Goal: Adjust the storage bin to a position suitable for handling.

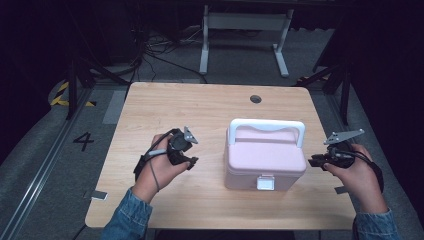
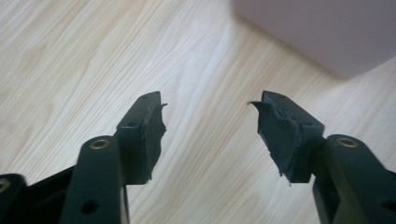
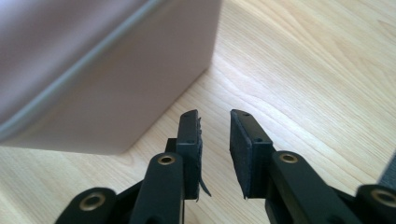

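Basically pink box (image 1: 264,155) sits btwn both grippers' spread, empty fingers (image 2: 149,135), prob. untouched.

Denim sleeves at the frame's lower corners, black left gripper (image 1: 191,148) and right gripper (image 1: 313,161) with grey three-cornered plates, brass screws, frayed dark pads (image 2: 152,135)

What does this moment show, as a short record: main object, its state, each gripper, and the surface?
main object: pink box with white handle, near the table's middle
lid: down, white latch at the front
left gripper: jaws open, nothing between them, left of the box, apart from it
right gripper: jaws apart by a narrow gap, nothing between them, close to the box's right side
surface: light wooden table
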Demonstrator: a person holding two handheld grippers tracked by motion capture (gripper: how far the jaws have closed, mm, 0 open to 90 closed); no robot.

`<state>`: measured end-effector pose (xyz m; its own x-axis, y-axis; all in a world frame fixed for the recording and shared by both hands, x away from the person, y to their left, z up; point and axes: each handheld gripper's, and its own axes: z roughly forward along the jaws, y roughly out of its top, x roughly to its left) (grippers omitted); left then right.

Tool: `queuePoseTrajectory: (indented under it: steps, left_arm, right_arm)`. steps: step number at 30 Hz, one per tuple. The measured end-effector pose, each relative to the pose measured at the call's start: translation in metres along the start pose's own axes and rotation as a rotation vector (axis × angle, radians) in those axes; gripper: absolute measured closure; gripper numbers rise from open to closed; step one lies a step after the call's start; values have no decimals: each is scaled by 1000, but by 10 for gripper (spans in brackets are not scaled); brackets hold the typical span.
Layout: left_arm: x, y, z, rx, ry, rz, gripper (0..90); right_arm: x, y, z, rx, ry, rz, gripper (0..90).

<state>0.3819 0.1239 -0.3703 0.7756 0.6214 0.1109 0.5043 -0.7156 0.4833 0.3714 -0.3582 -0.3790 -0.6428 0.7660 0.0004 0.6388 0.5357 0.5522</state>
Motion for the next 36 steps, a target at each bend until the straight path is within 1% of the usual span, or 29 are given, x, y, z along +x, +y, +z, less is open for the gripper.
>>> queuePoseTrajectory:
  steps: [1,2,4,7,8,9,11,12,13,16,19,20,21,22,24,25,26,27,28,29,30,31,32,33,35,36]
  left_arm:
    - [2,-3,0,2,3,-11,393]
    - [4,-4,0,12,-1,-13,393]
    - [5,-6,1,36,7,-8,390]
    - [6,-7,-1,55,-4,1,393]
    - [6,-7,-1,57,-6,6,393]
    - [6,-7,-1,52,-5,-2,394]
    - [5,-6,-2,63,-16,5,418]
    - [4,-6,0,51,-15,0,428]
    - [4,-5,0,60,-22,7,430]
    - [3,-5,1,62,-24,12,452]
    - [3,-4,1,55,-33,2,503]
    - [2,-3,2,41,-37,-9,503]
    - [2,-2,3,29,-42,-19,593]
    - [-1,3,4,13,-62,-24,638]
    - [-5,9,7,6,-87,-9,734]
    - [-7,12,9,7,-94,5,777]
    - [-10,15,12,-6,-99,17,827]
    - [-12,17,14,-10,-105,29,876]
    - [-15,20,18,-9,-114,37,900]
    - [-18,23,22,-21,-123,46,900]
    - [-20,27,26,-23,-135,54,900]
    - [-23,30,31,-29,-151,57,900]
    - [-23,30,31,-29,-151,57,900]
    - [-27,34,36,-36,-165,62,900]
    - [-32,40,44,-43,-179,64,900]
    - [-35,46,51,-64,-185,67,900]
  right_arm:
    - [-1,-1,-1,0,-2,10,723]
    - [-1,-1,-1,0,-2,10,723]
    - [-1,0,-1,-1,-3,7,718]
    - [-2,0,-2,-6,0,6,718]
    - [-2,0,-2,-7,-3,8,719]
    - [-3,-1,-2,-8,0,13,721]
    - [-4,-1,-2,-5,-1,18,739]
    - [-4,-1,-1,-5,6,24,748]
    - [-4,-1,-1,-5,8,26,758]
    - [-4,-1,-2,-11,5,27,779]
    - [-4,-1,-3,-13,8,33,791]
    - [-4,-1,-2,-16,9,32,808]
    - [-4,0,-1,-16,23,44,849]
    - [-4,0,1,-15,26,46,868]
    - [-4,2,4,-25,29,45,896]
    - [-3,3,5,-26,31,44,900]
    - [-3,4,6,-29,33,42,900]
    - [-2,5,8,-32,39,39,900]
    - [-1,6,10,-36,45,39,900]
    - [0,7,12,-35,51,32,900]
    - [1,8,14,-39,60,22,900]
    - [2,9,16,-42,68,18,900]
    - [2,9,16,-42,68,18,900]
    - [4,11,19,-43,73,16,900]
    - [8,15,27,-39,83,3,900]
    - [9,15,29,-33,74,-5,900]
